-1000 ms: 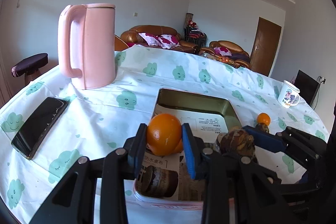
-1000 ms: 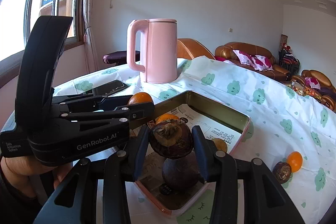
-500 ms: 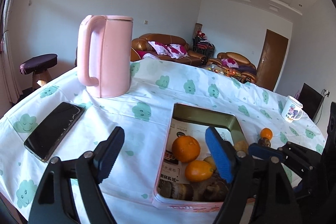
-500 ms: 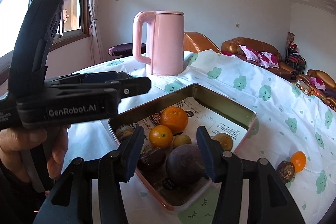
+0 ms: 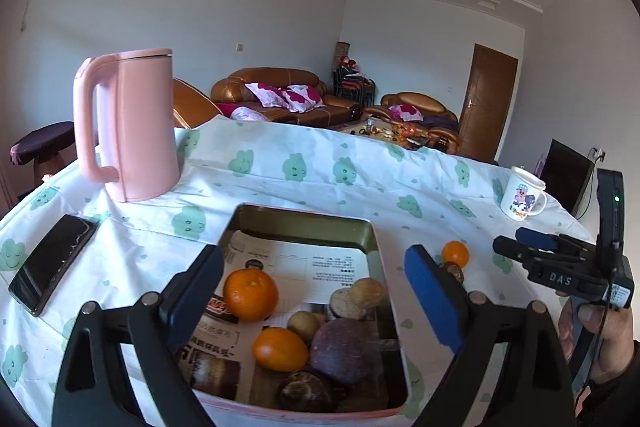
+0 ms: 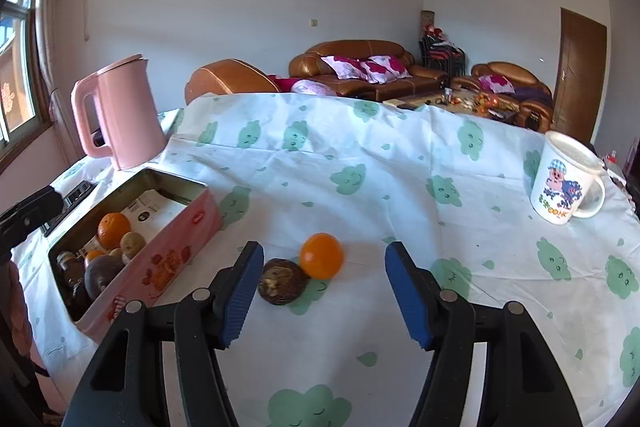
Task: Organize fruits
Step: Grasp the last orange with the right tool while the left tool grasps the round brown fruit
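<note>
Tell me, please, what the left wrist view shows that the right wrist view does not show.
Only the left wrist view shows the whole phone on the cloth and a hand holding the right gripper.

Only the right wrist view shows the window and the tin's pink outer side.

Both show the kettle, the tin holding fruit, the mug, and the orange and brown fruit outside the tin.

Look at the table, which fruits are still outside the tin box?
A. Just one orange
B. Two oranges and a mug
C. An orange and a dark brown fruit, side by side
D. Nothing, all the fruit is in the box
C: an orange and a dark brown fruit sit together on the tablecloth, past the side of the tin box and ahead of the empty right gripper.
</note>
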### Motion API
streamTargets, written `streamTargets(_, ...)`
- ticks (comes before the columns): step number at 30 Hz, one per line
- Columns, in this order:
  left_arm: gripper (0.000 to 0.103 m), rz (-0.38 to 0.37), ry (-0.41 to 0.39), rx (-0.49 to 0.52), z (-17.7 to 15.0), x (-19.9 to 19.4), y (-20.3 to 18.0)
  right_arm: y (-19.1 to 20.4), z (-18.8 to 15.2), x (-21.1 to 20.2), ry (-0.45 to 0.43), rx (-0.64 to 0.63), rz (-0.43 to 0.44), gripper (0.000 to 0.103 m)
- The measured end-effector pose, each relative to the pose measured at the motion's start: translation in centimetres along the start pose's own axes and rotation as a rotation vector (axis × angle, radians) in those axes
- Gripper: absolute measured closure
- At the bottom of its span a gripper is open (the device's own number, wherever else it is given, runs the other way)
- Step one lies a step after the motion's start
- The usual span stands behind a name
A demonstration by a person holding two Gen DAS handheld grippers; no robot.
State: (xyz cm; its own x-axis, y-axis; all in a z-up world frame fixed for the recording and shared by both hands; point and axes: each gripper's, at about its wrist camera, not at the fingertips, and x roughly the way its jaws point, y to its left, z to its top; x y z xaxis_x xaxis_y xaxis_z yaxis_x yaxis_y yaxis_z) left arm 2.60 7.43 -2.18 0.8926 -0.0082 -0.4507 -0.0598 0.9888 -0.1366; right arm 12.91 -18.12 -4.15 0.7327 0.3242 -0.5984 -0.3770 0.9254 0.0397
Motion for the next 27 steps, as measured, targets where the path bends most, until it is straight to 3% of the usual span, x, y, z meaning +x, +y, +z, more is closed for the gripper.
streamTargets(11,0.009,-0.011,0.045,0.131,-0.1,3.9,-6.6,0.0,0.6,7.1,0.175,0.083,0.071,0.039)
streamTargets(12,0.009,-0.011,0.050,0.133,-0.1,4.2,-6.8,-0.3,0.5,7.6,0.200,0.105,0.087,0.045)
streamTargets(13,0.009,-0.014,0.054,0.132,-0.2,4.4,-7.0,-0.6,0.5,7.8,0.206,0.132,0.125,0.058)
streamTargets(14,0.009,-0.018,0.058,0.132,-0.2,4.5,-7.2,-0.7,0.4,7.8,0.206,0.145,0.140,0.065)
streamTargets(15,0.009,-0.024,0.064,0.134,-0.2,4.7,-7.5,-0.7,0.3,7.6,0.204,0.137,0.135,0.066)
streamTargets(18,0.009,-0.044,0.074,0.156,-0.6,5.1,-8.8,-0.8,-0.1,6.5,0.184,0.130,0.130,0.066)
streamTargets(24,0.009,-0.070,0.118,0.189,-1.3,7.0,-11.2,-3.7,-1.0,2.8,0.084,0.170,0.022,0.066)
streamTargets(27,0.014,-0.084,0.190,0.215,-1.5,8.8,-12.8,-5.2,-1.6,1.3,0.046,0.212,-0.002,0.066)
